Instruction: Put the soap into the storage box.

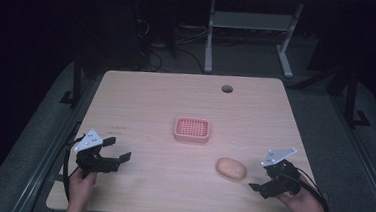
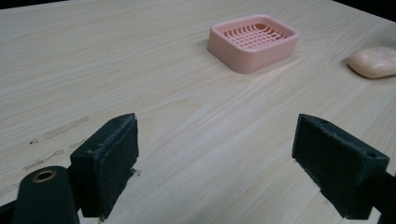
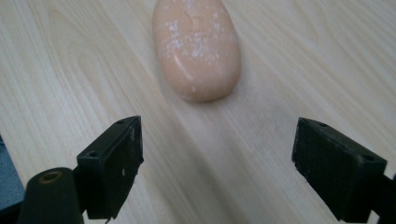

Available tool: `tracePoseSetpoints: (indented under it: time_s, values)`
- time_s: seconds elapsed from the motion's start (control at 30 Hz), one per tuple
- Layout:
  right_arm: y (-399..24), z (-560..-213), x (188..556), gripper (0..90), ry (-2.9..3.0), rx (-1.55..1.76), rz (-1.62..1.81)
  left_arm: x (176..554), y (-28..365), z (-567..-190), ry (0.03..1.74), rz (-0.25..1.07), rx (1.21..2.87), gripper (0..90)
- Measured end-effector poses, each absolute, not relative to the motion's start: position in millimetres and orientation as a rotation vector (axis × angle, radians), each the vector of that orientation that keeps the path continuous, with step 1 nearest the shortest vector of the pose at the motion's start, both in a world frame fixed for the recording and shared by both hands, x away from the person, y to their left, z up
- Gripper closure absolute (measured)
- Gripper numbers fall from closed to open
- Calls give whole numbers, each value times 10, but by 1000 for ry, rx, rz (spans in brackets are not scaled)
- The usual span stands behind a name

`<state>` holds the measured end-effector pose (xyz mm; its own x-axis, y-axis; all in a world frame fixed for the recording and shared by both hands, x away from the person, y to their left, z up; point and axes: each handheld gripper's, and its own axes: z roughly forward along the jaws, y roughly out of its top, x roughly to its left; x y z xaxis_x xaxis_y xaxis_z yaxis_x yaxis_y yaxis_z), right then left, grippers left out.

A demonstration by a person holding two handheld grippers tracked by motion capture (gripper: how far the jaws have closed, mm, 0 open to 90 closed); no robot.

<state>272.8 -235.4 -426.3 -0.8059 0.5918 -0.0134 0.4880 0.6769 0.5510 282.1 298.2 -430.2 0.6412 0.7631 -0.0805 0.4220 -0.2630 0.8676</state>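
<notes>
A peach oval bar of soap (image 1: 231, 168) lies on the wooden table (image 1: 151, 98), right of centre near the front. Behind it to the left sits a pink soap dish (image 1: 192, 129) with a slotted grid inside and nothing in it. My right gripper (image 1: 260, 176) is just right of the soap, pointing at it, open. In the right gripper view the soap (image 3: 197, 46) lies a short way beyond the wide jaws of that gripper (image 3: 217, 163), untouched. My left gripper (image 1: 118, 148) rests open at the front left. The left gripper view has the dish (image 2: 252, 41) and soap (image 2: 373, 62) far ahead of its empty jaws.
A round cable hole (image 1: 227, 88) is cut in the table near the far edge. Beyond the table, white desk legs (image 1: 210, 42) stand on a dark floor. Bare wood stretches between my left gripper and the dish.
</notes>
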Motion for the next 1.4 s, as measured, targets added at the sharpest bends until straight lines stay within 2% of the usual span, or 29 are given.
tracePoseSetpoints:
  time_s: [0.5,0.53,0.57,1.4]
  values:
    - [-2069,-4208,2933,162,2780,755,713,2821,2997,-4300,938,445,1889,143]
    - [-2042,-4188,2965,202,2793,735,716,2819,2998,-4298,942,444,1889,143]
    - [-2031,-4181,2972,204,2800,728,717,2818,2998,-4298,942,445,1889,143]
    - [-1671,-4211,3234,200,2904,636,613,2814,3007,-4296,942,445,1883,143]
